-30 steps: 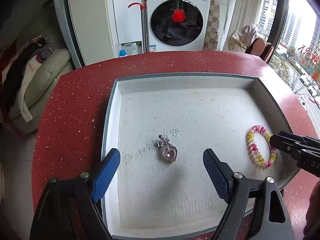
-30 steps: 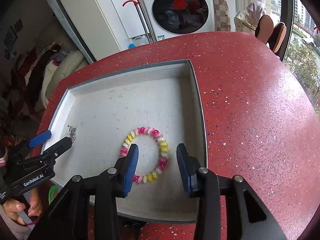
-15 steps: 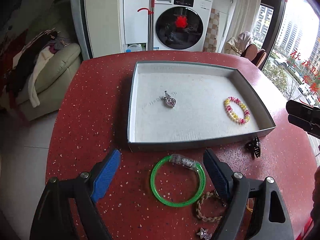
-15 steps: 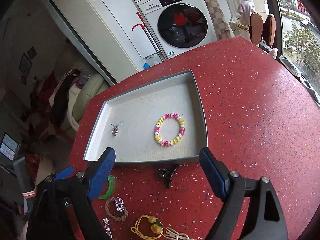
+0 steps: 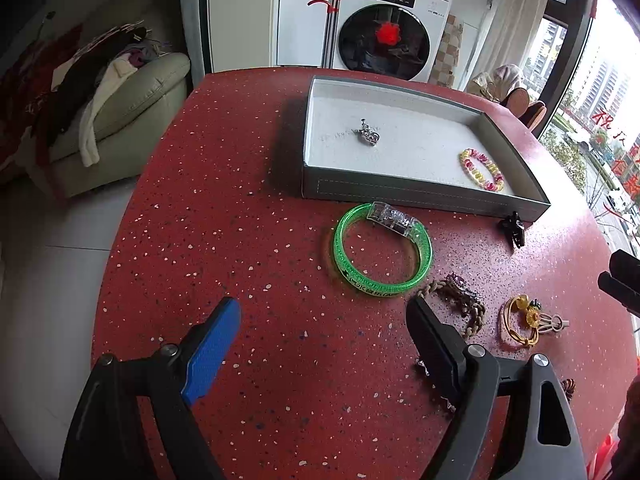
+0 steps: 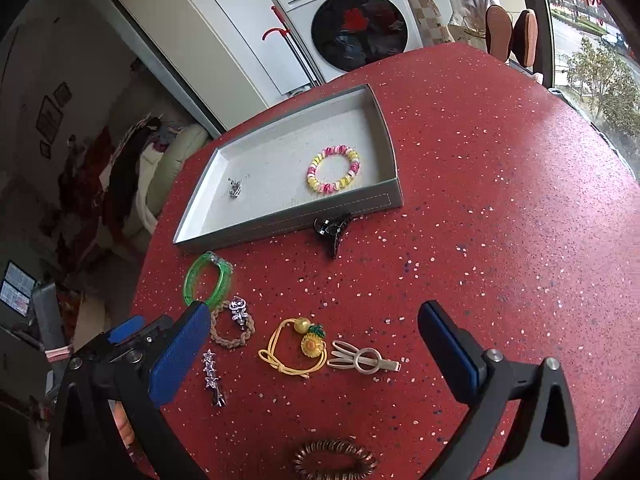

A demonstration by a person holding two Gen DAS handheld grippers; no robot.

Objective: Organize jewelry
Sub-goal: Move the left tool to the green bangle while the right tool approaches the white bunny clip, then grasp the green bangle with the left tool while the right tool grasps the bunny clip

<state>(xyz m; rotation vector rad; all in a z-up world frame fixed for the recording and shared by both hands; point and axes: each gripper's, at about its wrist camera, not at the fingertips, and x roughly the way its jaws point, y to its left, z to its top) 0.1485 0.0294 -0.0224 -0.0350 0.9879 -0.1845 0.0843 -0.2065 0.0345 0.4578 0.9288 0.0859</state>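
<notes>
Red speckled bench (image 6: 500,200) carries a grey tray (image 6: 288,222) at twelve o'clock, holding a beaded bracelet (image 6: 333,173) and pendant (image 6: 235,189); both the left hand-held gripper (image 5: 322,332) and right hand-held gripper (image 6: 316,338), which has just spread, gape empty above loose jewelry; green bangle (image 5: 382,254) lies just before the tray.

Soft daylight from the window (image 5: 592,92) on the right lights the red table (image 5: 248,240) evenly and sharply, with only faint shadows beside the tray (image 6: 288,224), while the fisheye bends straight lines near the edges, the corners go black, and the sofa (image 5: 132,96) side sits dim.
</notes>
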